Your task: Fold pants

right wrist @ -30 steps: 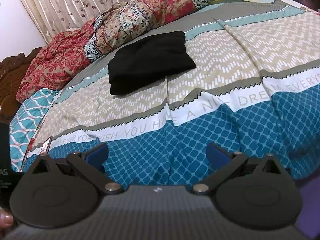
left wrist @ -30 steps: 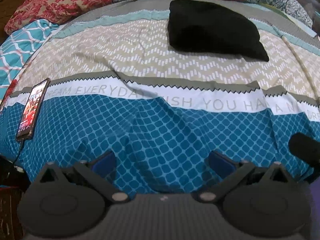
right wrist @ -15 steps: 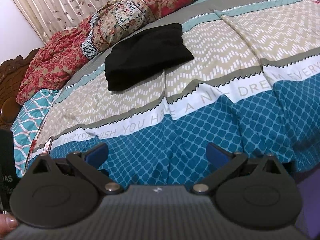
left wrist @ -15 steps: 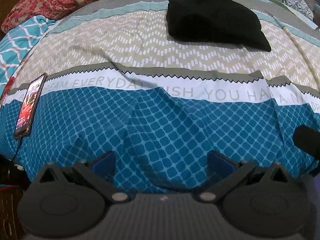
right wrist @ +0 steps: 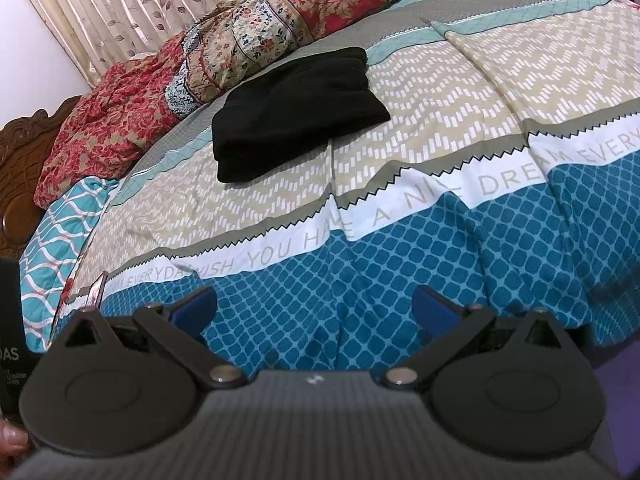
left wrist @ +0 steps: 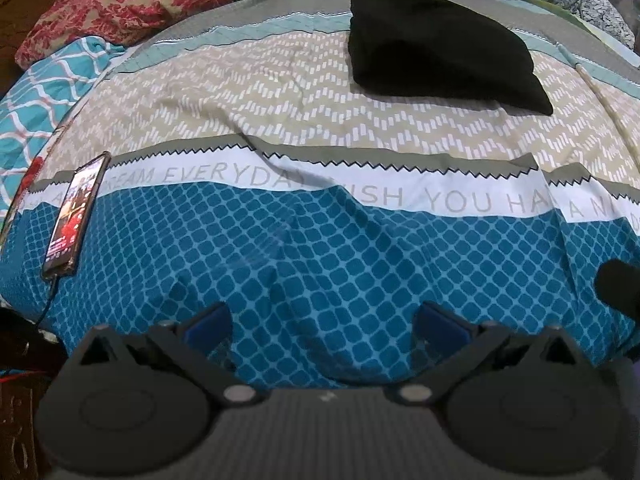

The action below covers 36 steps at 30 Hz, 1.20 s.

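Black pants lie folded into a compact stack on the beige zigzag band of the bedspread, far from both grippers; in the right wrist view the same pants sit up and left of centre. My left gripper hangs open over the blue patterned part of the bed near its front edge, holding nothing. My right gripper is likewise open and empty above the blue part. The dark tip of the right gripper shows at the right edge of the left wrist view.
A phone with a lit screen and a cable lies at the bed's left edge. Floral quilts are heaped along the far side, with a curtain and a wooden headboard beyond. A fingertip shows bottom left.
Both cameras shifted slightly: the pants drift up and then back down a little in the left view, and sideways in the right view. The pants themselves stay put, and both grippers remain open.
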Motion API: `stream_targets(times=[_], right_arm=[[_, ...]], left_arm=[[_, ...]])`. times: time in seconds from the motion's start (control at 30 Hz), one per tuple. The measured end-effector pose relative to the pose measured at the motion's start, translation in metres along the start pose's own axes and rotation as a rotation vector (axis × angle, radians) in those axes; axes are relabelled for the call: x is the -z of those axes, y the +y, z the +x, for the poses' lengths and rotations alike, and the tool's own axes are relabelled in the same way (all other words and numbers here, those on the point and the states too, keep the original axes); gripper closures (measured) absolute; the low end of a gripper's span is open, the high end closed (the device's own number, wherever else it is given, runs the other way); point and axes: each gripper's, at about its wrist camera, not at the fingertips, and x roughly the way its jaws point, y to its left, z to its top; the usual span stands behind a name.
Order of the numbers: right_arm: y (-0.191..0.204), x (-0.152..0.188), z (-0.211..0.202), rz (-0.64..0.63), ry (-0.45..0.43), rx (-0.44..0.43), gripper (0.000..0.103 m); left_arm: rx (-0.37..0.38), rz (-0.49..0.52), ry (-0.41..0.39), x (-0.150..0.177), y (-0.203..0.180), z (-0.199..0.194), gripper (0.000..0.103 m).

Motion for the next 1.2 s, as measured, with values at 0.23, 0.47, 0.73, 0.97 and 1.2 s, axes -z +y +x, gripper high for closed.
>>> stream_targets(times=[0.23, 0.47, 0.73, 0.97, 1.2], right_arm=[[0.004, -0.001, -0.005, -0.024, -0.036, 0.012, 0.0], [0.005, -0.003, -0.009, -0.04, -0.068, 0.029, 0.0], [0.003, -0.001, -0.006, -0.024, -0.061, 0.054, 0.0], [0.0, 0.0, -0.005, -0.015, -0.06, 0.063, 0.0], [-0.001, 0.0, -0.006, -0.014, -0.067, 0.078, 0.0]], left_arm=[[-0.026, 0.007, -0.009, 0.0, 0.0, -0.001, 0.0], [-0.016, 0.032, 0.02, 0.003, -0.003, 0.001, 0.0], [-0.009, 0.02, 0.045, 0.006, 0.0, 0.005, 0.0], [0.01, 0.04, 0.071, 0.011, -0.003, 0.008, 0.0], [0.029, 0.045, 0.098, 0.014, -0.006, 0.011, 0.0]])
